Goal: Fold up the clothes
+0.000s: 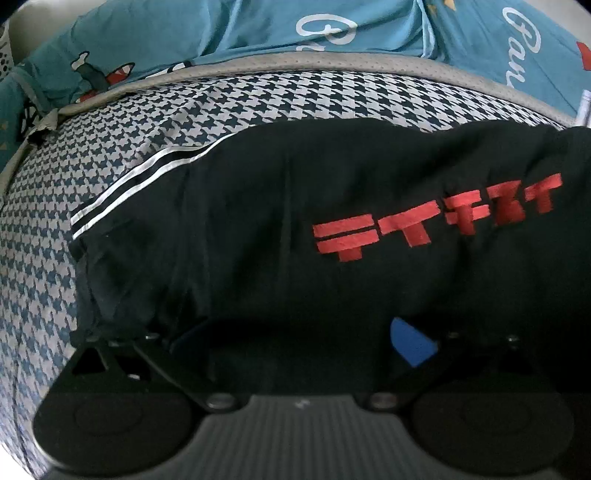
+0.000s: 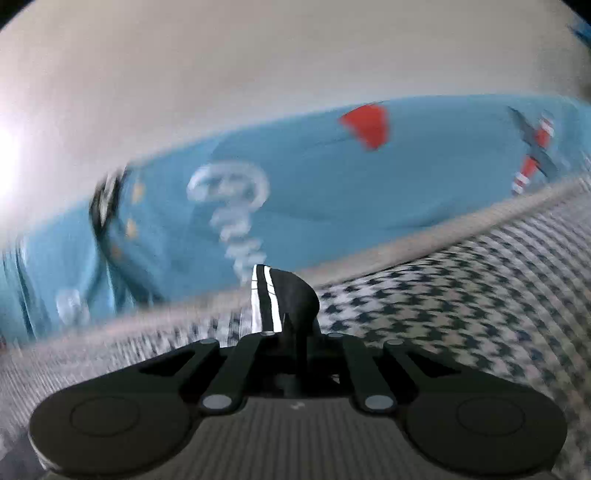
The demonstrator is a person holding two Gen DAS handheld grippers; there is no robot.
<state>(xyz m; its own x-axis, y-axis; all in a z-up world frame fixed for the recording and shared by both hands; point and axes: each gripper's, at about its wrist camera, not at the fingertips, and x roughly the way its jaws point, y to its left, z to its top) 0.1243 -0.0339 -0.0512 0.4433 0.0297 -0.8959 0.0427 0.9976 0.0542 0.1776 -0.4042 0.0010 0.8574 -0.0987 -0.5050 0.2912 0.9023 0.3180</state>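
- Two grippers work one black garment (image 1: 332, 177), which lies spread on a houndstooth cover (image 1: 122, 155) in front of a blue printed bedsheet (image 1: 192, 33).
- We see red block lettering (image 1: 436, 218) on the garment's front and a white-striped trim (image 1: 133, 181) along its left edge in the left wrist view; a grey piped border (image 1: 295, 61) separates the cover from the bedsheet.
- We find the left gripper (image 1: 295, 343) low over the garment's near edge, with black cloth draped across its front. One blue pad (image 1: 412, 341) shows on the right side; the other side is lost in dark fabric, so we cannot tell whether its fingers are spread or pinching.
- We find the right gripper (image 2: 291, 332) with its fingers pressed together on a fold of the same garment, and the striped trim (image 2: 264, 301) stands up between them, lifted clear of the cover (image 2: 461, 295).
- We judge the fabric light, soft and limp: it will sag, crease and trail behind whichever point is pulled, and it has no stiffness to hold a fold by itself.
- We judge the seamed, striped hem the best hold, since the doubled layer there should slip less than a single ply.
- We would expect a shallow pinch to let the smooth cloth slide out.
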